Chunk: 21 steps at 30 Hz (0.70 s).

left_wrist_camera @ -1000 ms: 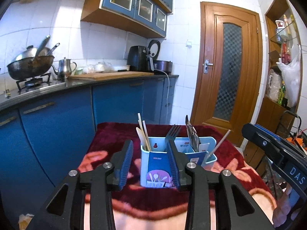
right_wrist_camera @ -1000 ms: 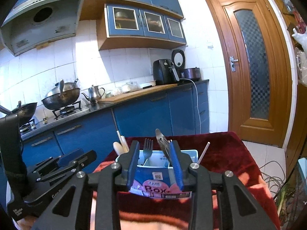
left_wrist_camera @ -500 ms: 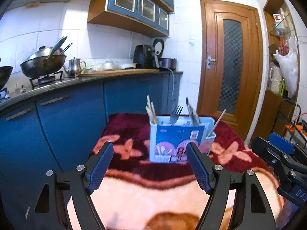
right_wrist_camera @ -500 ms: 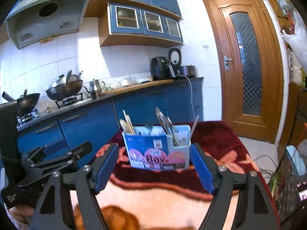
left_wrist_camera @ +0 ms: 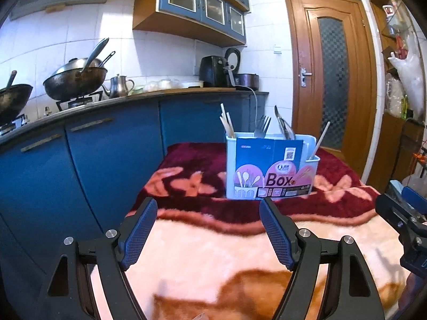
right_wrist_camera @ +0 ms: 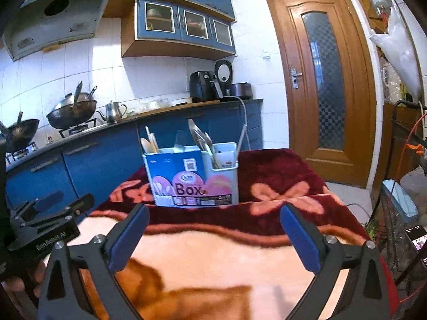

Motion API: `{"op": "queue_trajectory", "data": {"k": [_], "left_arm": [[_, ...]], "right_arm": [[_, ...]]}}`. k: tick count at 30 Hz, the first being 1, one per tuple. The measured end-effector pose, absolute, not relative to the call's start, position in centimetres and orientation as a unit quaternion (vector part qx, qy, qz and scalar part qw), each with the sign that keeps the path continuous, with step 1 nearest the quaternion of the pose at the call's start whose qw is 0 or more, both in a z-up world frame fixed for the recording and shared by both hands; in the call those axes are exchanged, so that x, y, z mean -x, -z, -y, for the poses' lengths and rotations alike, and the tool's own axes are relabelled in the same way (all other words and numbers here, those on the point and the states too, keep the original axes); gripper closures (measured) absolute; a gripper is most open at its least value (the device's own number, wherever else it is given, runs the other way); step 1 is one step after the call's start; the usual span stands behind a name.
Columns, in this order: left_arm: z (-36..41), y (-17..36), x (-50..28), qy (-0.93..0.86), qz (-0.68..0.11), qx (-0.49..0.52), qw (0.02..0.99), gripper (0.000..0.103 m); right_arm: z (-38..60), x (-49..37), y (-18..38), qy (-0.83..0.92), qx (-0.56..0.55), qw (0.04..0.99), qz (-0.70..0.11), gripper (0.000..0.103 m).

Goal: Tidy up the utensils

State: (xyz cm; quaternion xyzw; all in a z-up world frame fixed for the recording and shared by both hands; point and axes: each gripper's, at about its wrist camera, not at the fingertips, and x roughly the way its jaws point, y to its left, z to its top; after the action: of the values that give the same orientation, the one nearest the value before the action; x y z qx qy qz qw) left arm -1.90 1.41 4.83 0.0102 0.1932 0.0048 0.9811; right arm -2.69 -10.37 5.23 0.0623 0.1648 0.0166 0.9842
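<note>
A light blue utensil box (left_wrist_camera: pixel 269 169) marked "Box" stands upright on a red and pink floral blanket (left_wrist_camera: pixel 213 253); it also shows in the right wrist view (right_wrist_camera: pixel 192 176). In it stand chopsticks (left_wrist_camera: pixel 226 122), a fork (left_wrist_camera: pixel 263 128), metal utensils (left_wrist_camera: pixel 284 128) and a single stick (left_wrist_camera: pixel 320 140). My left gripper (left_wrist_camera: pixel 208 213) is open and empty, well in front of the box. My right gripper (right_wrist_camera: pixel 213 221) is open and empty, also in front of the box. Each gripper's body shows at the edge of the other's view.
Blue kitchen cabinets (left_wrist_camera: pixel 80 160) and a counter with woks (left_wrist_camera: pixel 74 82) and a kettle (left_wrist_camera: pixel 118 86) run behind and to the left. A wooden door (left_wrist_camera: pixel 331 80) is at the back right. Shelves and a wire rack (right_wrist_camera: pixel 400 213) stand to the right of the blanket.
Both grippers opened wide and pulled back from the utensil box, which now stands free on the blanket and looks smaller and farther away.
</note>
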Motion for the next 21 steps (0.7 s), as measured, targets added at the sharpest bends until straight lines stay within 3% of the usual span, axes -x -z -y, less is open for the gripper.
{"op": "queue_trajectory", "data": {"k": [21], "left_arm": [[-1.3, -0.8, 0.2, -0.033, -0.196, -0.008, 0.98, 0.023]], "right_arm": [[12.0, 1.8, -0.9, 0.018, -0.07, 0.983, -0.167, 0.002]]}}
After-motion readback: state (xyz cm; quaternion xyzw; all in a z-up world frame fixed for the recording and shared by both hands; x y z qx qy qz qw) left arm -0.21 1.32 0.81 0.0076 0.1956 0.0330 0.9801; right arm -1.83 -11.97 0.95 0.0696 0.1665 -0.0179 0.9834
